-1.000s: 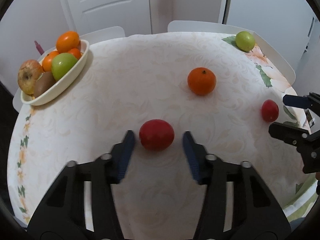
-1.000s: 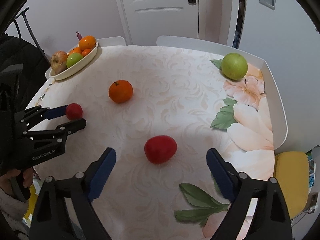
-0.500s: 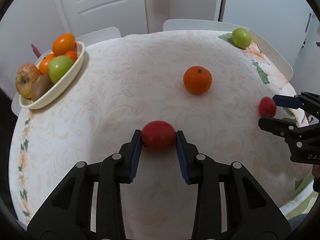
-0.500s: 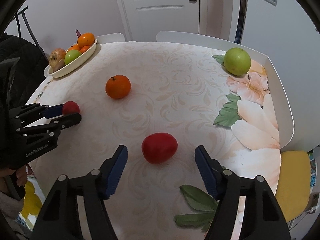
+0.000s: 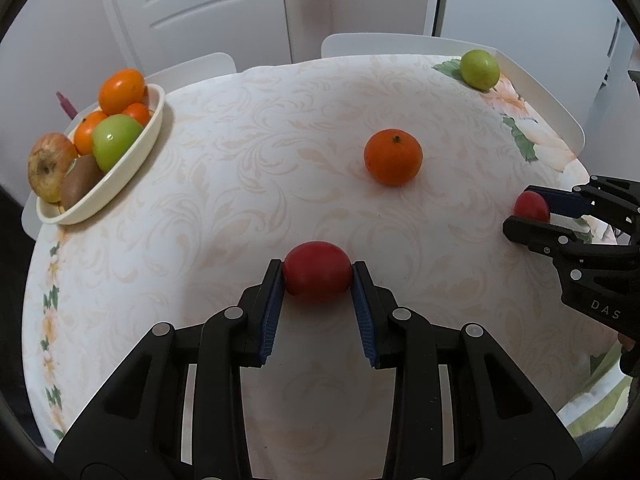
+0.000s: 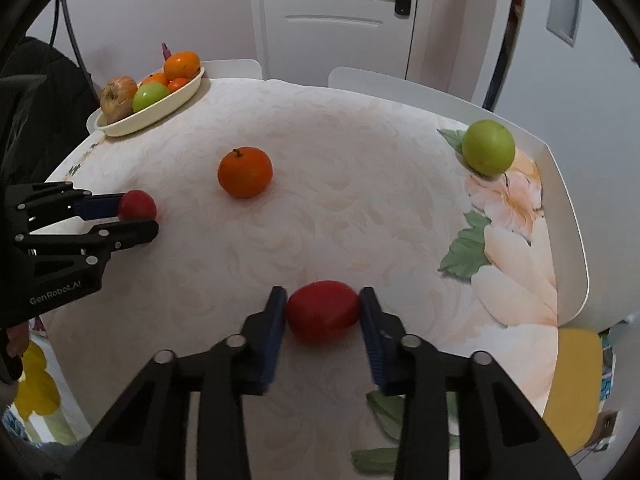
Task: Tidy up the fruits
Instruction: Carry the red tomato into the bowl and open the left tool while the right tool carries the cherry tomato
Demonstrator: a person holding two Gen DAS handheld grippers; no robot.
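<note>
Each gripper, left gripper (image 5: 318, 276) and right gripper (image 6: 322, 312), is clenched around its own red fruit on the worktop (image 5: 248, 184), probably to carry both to the bowl (image 5: 138, 152).

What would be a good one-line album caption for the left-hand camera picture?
Left tongs clamp a red fruit on the table, fruit bowl far left.

Two red tomatoes (image 5: 317, 272) (image 6: 322, 312) on the table — each clamped sideways.
</note>
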